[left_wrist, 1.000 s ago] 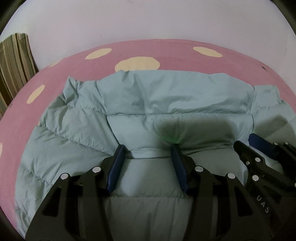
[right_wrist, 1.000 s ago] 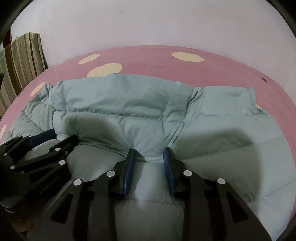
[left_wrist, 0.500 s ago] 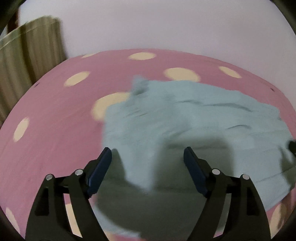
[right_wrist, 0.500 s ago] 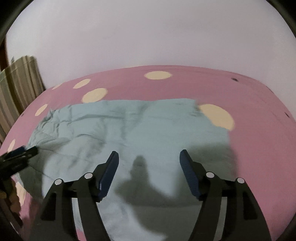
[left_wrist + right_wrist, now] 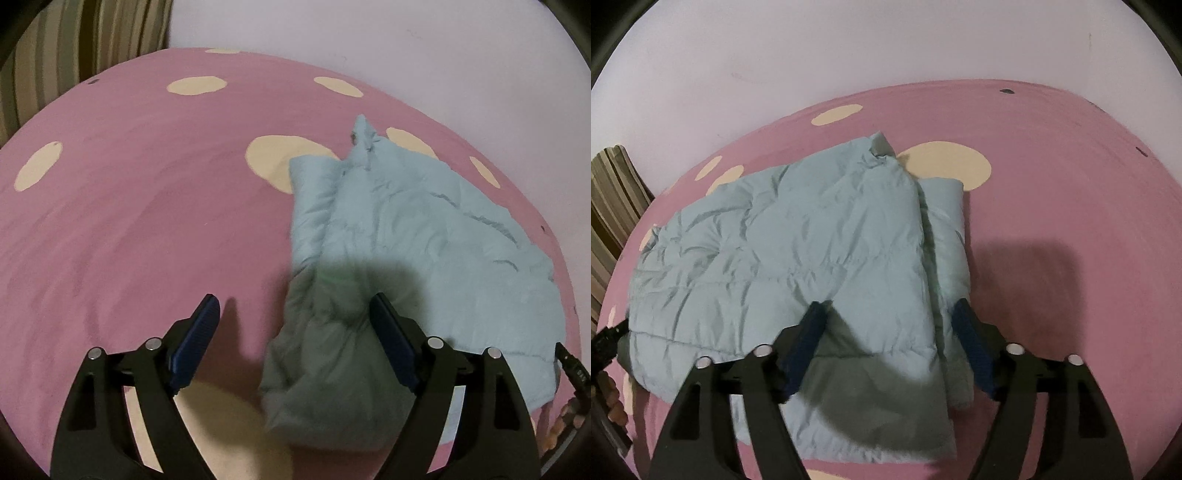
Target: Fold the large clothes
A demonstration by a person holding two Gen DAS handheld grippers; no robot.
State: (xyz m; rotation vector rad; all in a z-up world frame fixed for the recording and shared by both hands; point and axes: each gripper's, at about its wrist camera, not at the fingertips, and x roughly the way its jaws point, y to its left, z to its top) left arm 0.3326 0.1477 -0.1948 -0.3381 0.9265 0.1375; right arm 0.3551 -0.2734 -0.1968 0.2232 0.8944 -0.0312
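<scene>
Pale, bare wall [image 5: 849,55] closes off the back of both views, and below it a pink bedsheet [image 5: 129,221] with large cream dots fills most of each picture. At the left edge hangs a striped curtain [image 5: 74,44] in olive and cream.

On the sheet lies a light blue quilted jacket [image 5: 798,251], folded into a puffy bundle with several layers stacked along one side. In the left wrist view it sits to the right of centre, its near end in shadow; in the right wrist view it sits left of centre, reaching down toward the camera.

Black left gripper [image 5: 291,321] has just been opening: its blue-padded fingers [image 5: 195,339] stand wide apart and grip nothing, one over bare sheet, the other above the shadowed near end of the jacket. Right gripper [image 5: 890,325] has likewise just been opening; its fingers [image 5: 805,343] are spread wide with the jacket's near edge below and between them, the pads not pressing on the cloth.

At the lower left edge of the right wrist view, a dark tip of the other gripper shows, with part of a hand [image 5: 613,402] beneath it.
</scene>
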